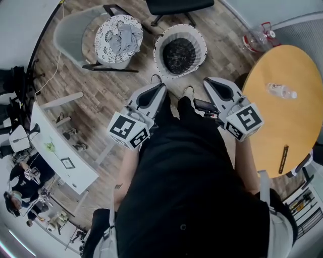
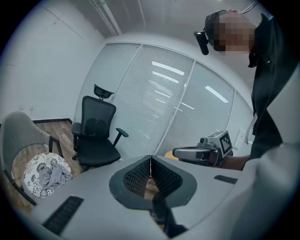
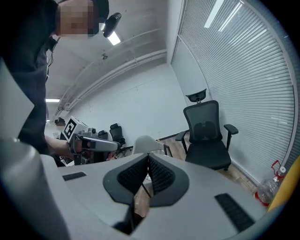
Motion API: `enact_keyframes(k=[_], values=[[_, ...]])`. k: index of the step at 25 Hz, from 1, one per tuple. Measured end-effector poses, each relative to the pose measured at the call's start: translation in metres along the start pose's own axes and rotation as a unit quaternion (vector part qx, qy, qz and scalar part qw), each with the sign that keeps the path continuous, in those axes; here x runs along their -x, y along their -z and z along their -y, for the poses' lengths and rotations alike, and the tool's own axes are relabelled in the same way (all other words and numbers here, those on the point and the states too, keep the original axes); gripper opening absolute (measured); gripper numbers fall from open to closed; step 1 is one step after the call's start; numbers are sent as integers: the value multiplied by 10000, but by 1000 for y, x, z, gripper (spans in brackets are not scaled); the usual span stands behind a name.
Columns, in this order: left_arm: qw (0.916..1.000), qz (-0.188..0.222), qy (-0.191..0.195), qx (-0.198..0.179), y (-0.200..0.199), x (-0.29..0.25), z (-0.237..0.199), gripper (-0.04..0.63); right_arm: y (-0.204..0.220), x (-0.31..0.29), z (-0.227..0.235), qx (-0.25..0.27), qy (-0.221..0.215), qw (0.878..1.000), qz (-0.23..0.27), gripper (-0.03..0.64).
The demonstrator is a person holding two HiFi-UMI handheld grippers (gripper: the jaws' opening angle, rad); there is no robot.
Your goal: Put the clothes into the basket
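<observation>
A grey garment (image 1: 124, 38) lies bunched on a patterned round cushion on a grey chair (image 1: 70, 30) at the far left. To its right on the floor stands a white basket (image 1: 194, 35) with a dark inside. Both grippers are held level in front of the person, well short of the chair and the basket. My left gripper (image 1: 160, 86) is shut with nothing in it, and my right gripper (image 1: 207, 80) is shut and empty too. In the left gripper view the jaws (image 2: 151, 161) meet, and the garment (image 2: 50, 174) shows at the lower left. In the right gripper view the jaws (image 3: 148, 157) touch.
A black office chair (image 1: 176, 6) stands behind the basket. A round yellow table (image 1: 298, 126) at the right bears a plastic bottle (image 1: 281, 90). A white desk (image 1: 60, 151) runs along the left. A large water bottle (image 1: 257, 36) sits on the floor by the table.
</observation>
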State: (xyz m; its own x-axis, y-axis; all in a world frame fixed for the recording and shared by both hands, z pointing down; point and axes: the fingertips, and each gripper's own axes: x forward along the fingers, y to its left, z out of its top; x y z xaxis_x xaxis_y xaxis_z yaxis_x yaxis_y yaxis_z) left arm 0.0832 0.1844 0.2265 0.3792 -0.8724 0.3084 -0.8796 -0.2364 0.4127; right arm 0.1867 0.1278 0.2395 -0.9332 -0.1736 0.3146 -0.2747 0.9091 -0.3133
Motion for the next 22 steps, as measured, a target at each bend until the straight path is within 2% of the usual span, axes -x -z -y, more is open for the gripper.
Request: enact_keyframes(k=[6,13,18,22], values=[[9995,-194,-100,209,15,1,-38,12,4,-20,3,-120,304,9993,-156,17],[9993,-237,86,282,1,-4,-104,12,-15,-65,2,-177,708,9972,-189,17],[9996,-206,92,192,-21,-5,-170,12,-34,-119,-9,-272,749,9966,-217,17],[9990,-432,-76,-74,-20,-6,-229,12,-45,-155,-21,-281,802,9957,-363,17]])
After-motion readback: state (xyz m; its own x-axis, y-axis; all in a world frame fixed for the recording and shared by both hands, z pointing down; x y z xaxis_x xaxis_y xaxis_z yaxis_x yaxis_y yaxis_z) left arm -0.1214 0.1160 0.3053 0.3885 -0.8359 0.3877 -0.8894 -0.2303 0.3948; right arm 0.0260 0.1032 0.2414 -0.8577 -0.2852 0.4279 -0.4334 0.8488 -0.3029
